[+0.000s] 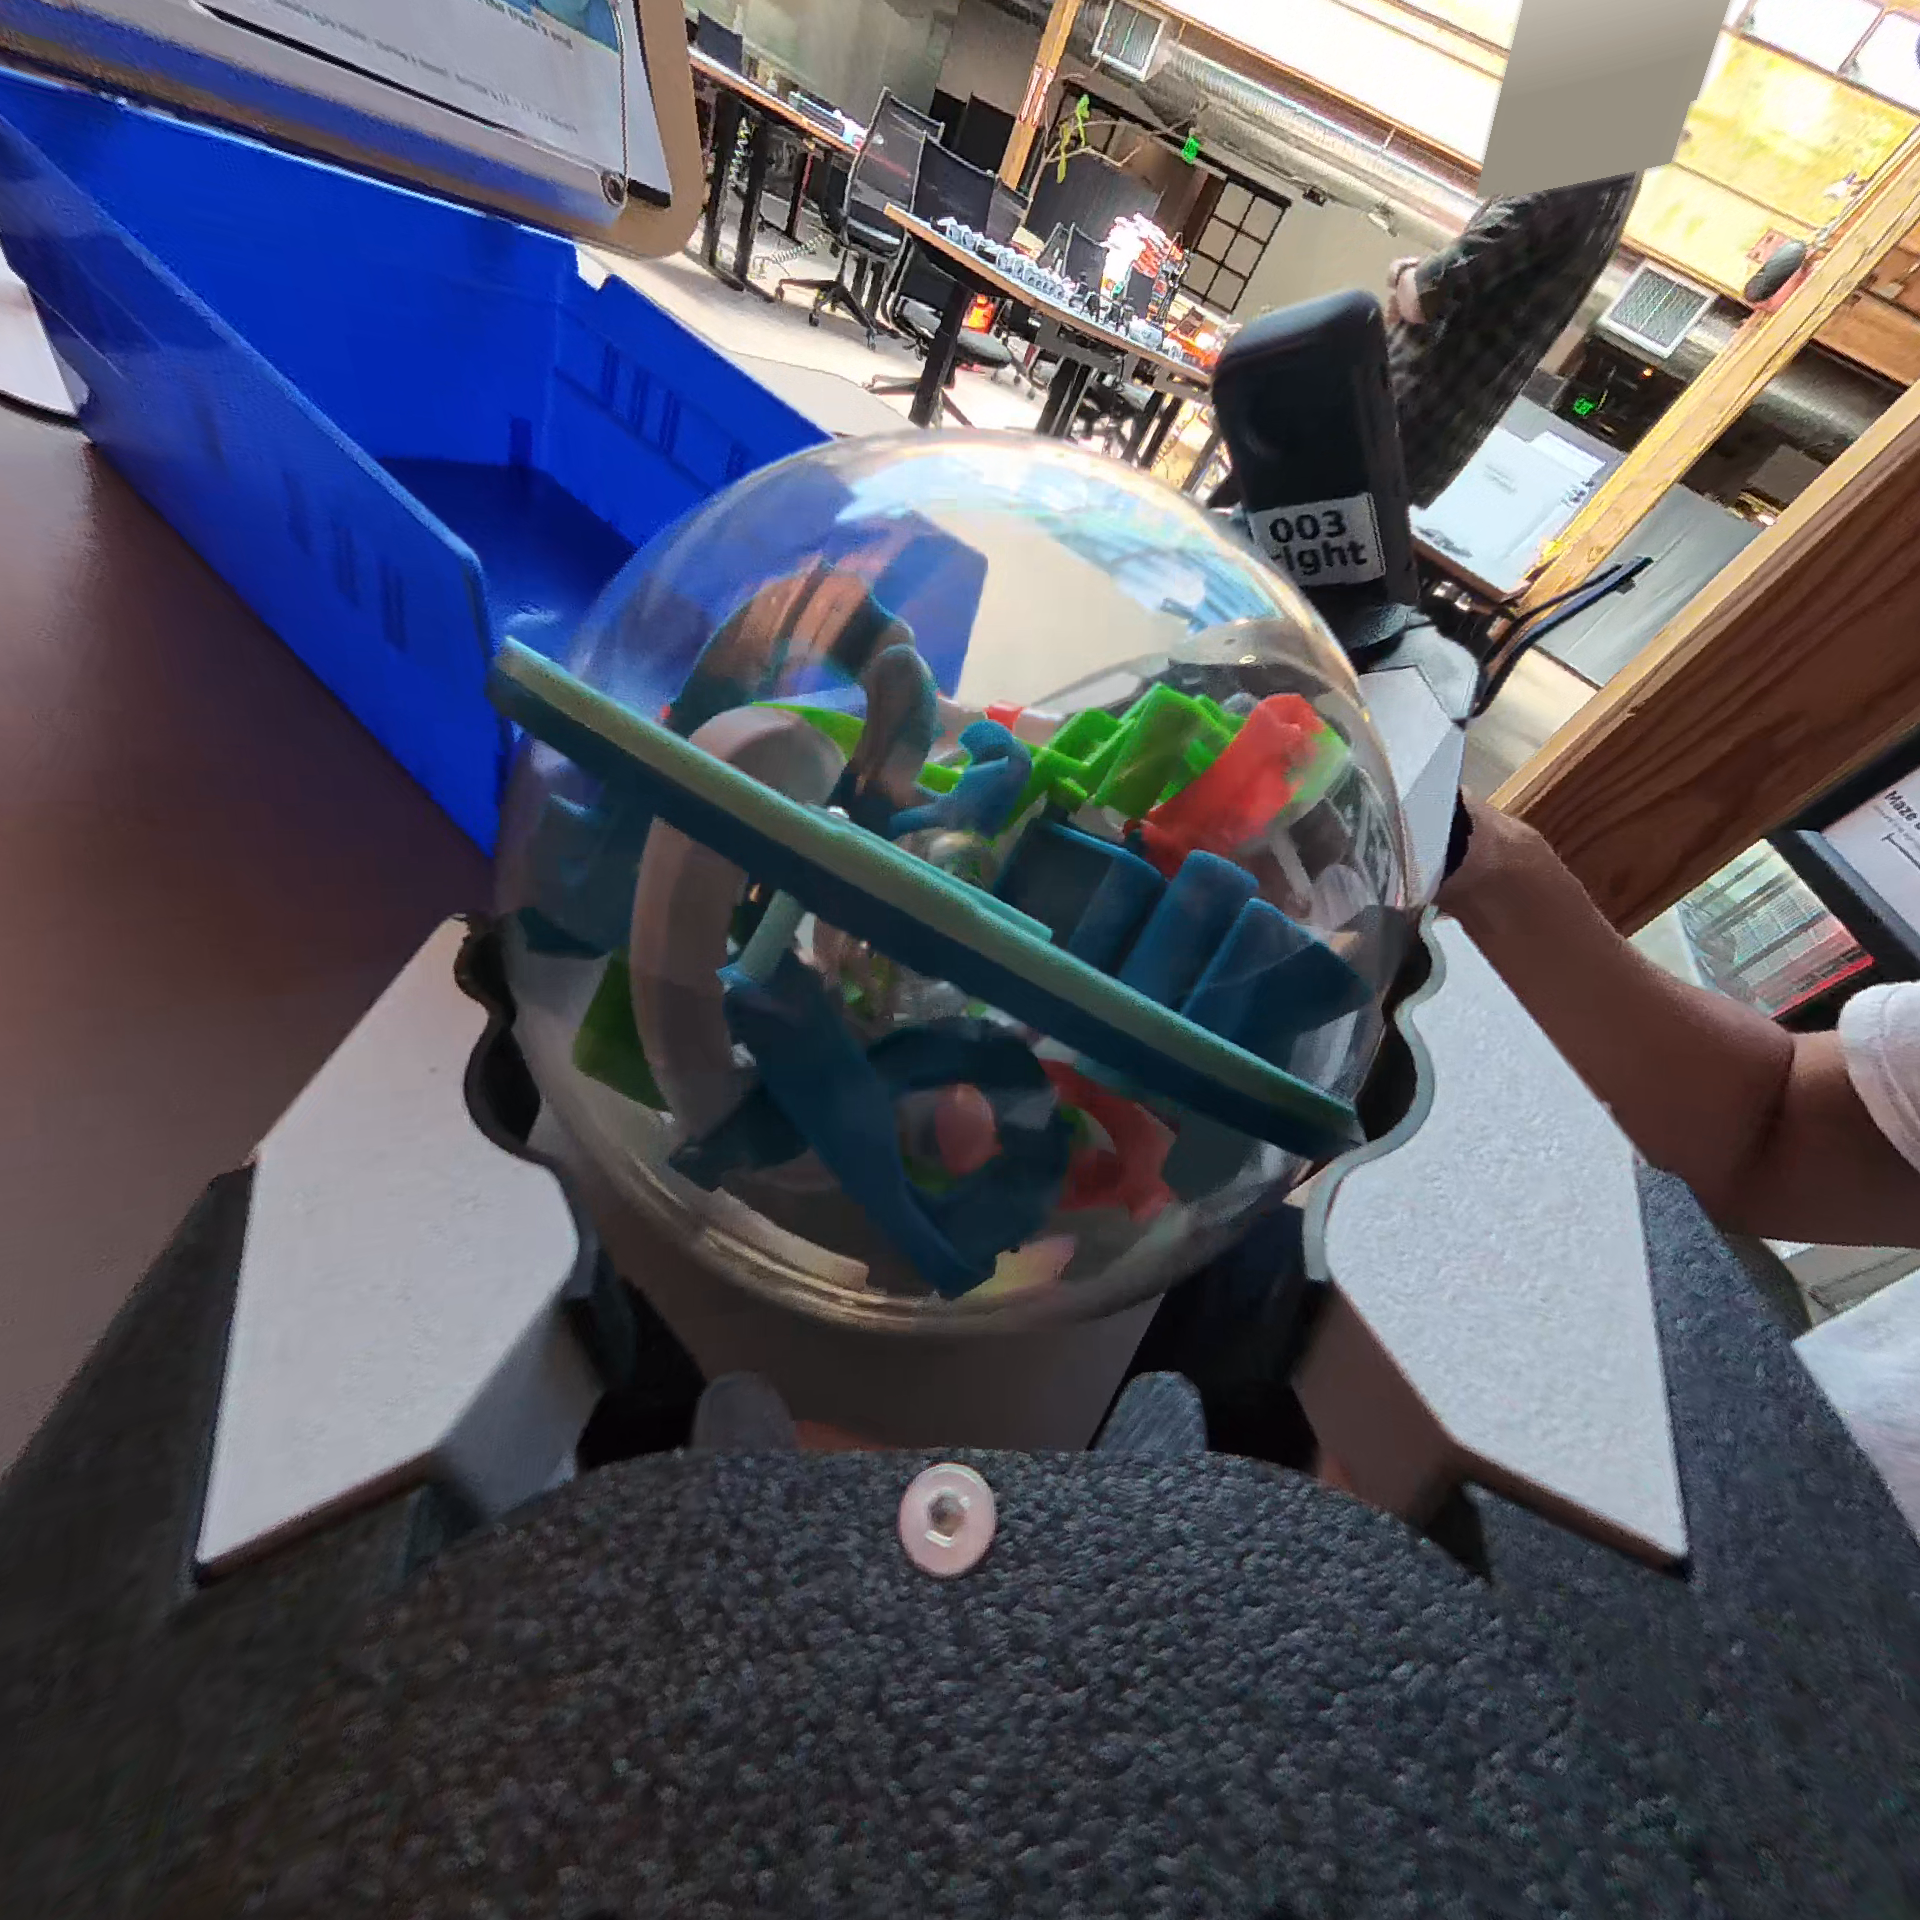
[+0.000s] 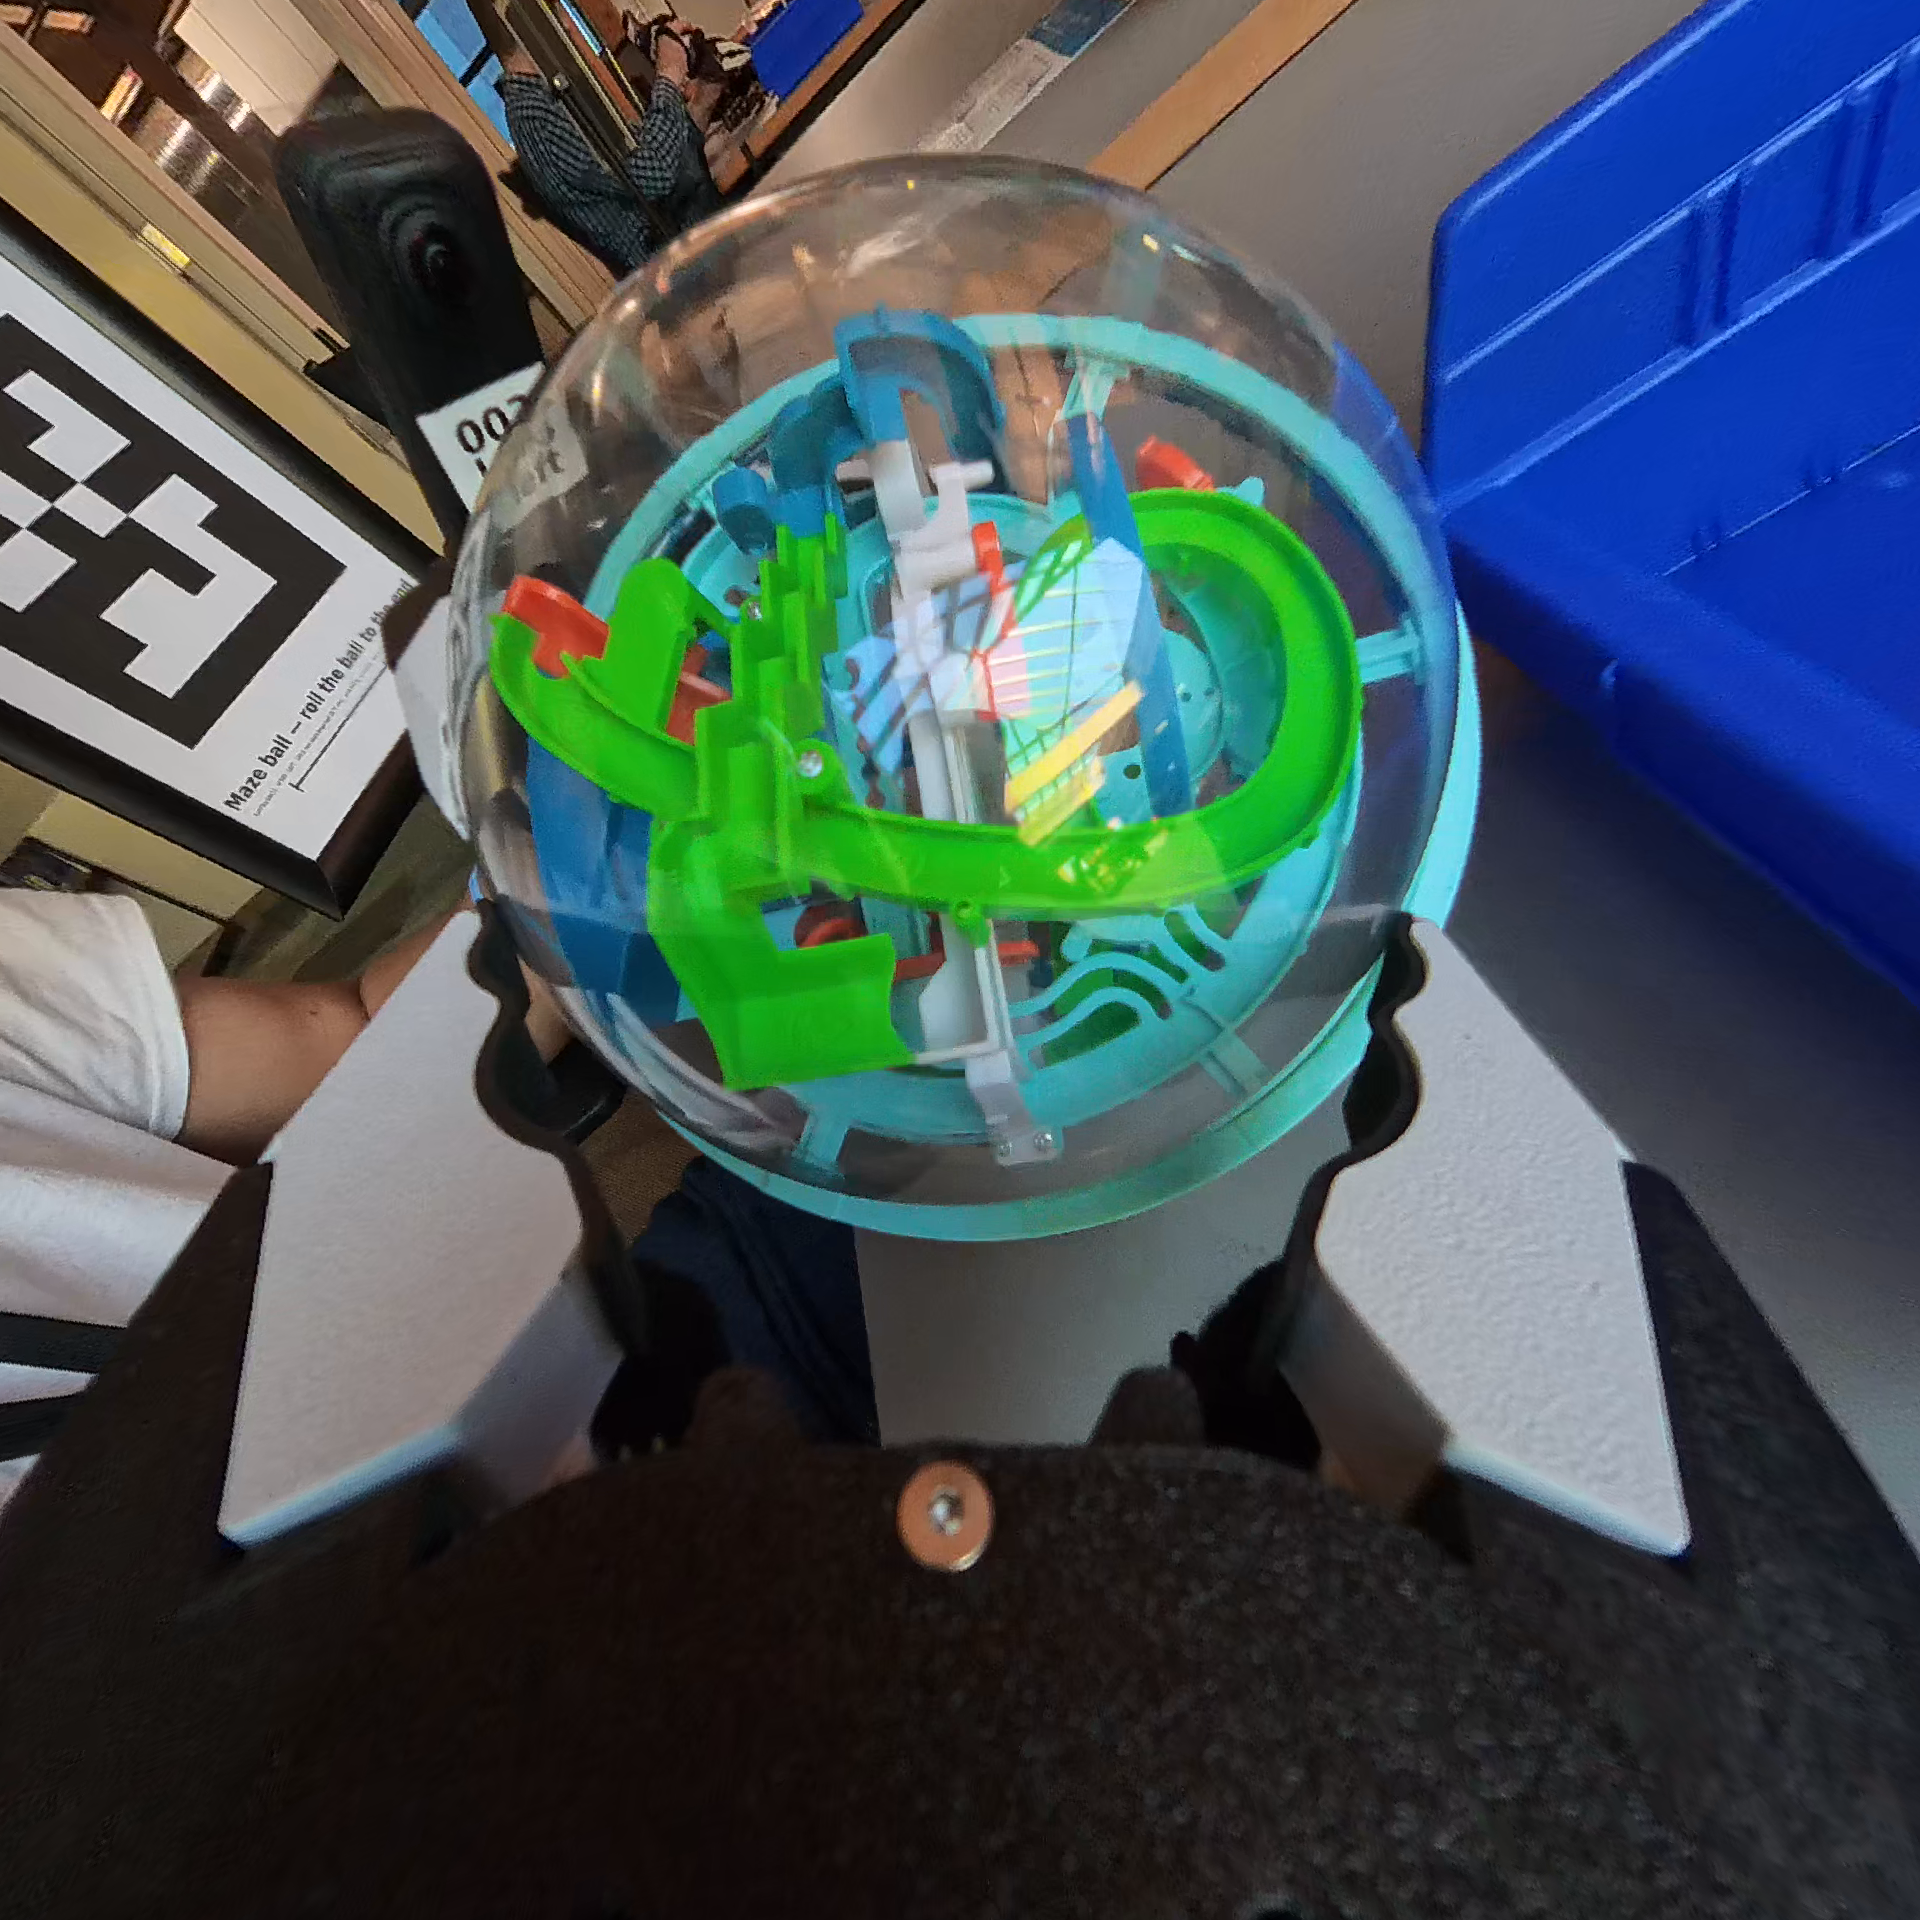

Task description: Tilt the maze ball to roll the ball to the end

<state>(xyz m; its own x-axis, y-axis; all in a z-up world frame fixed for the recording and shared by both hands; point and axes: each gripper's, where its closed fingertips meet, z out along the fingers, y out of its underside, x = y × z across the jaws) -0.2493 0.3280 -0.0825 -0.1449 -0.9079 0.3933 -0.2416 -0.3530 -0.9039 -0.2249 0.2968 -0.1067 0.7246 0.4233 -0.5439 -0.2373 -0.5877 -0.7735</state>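
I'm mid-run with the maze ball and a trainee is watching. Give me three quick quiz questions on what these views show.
1. True or false: the maze ball sits between the fingers of both the left gripper and the right gripper.
2. Which colour is the large curved track facing the right wrist camera: A red, B green, C white?
3. What big object stands on the table beside the sphere?

Key
1. True: each wrist view shows the clear sphere cradled between its own two fingers, and the black pads meet the shell.
2. B: the green track.
3. A blue bin.
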